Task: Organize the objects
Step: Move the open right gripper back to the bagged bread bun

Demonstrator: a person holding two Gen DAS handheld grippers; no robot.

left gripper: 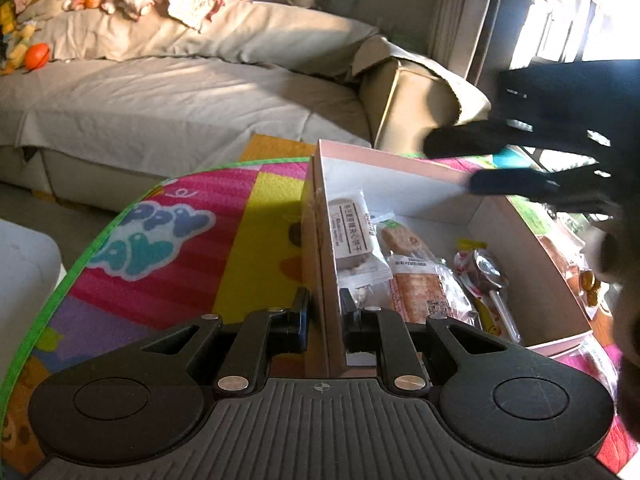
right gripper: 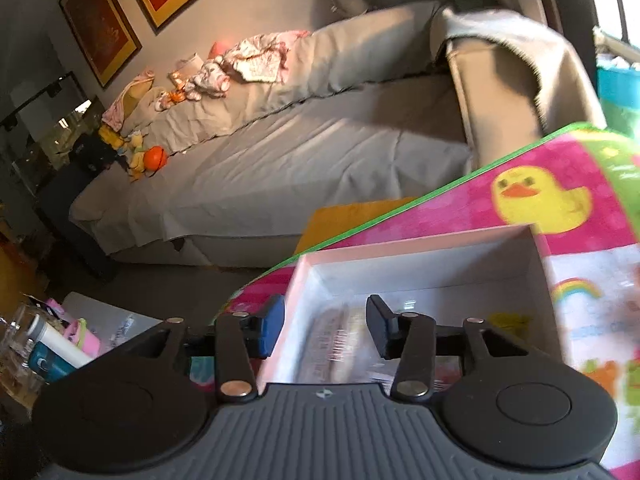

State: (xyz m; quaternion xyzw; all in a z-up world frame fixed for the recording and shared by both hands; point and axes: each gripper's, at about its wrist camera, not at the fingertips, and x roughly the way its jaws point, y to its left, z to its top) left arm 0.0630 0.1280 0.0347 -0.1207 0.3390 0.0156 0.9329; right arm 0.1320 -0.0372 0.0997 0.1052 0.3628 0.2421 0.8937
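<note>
A pink-rimmed cardboard box (left gripper: 400, 168) stands on a colourful play mat (left gripper: 160, 240). In it lie wrapped biscuit packs (left gripper: 352, 236), a long wafer pack (left gripper: 424, 288) and a lollipop (left gripper: 488, 276). My left gripper (left gripper: 324, 312) is shut on the box's left wall, one finger outside and one inside. My right gripper (right gripper: 326, 326) is open and empty above the box (right gripper: 420, 244), over a blurred snack pack (right gripper: 340, 344). It shows dark and blurred at the right of the left wrist view (left gripper: 520, 160).
A grey sofa (left gripper: 160, 92) with clothes and toys, and an orange ball (left gripper: 37, 55), stands behind the mat. More snack packs (left gripper: 576, 264) lie right of the box. A low table with a bottle (right gripper: 60, 344) is at the left.
</note>
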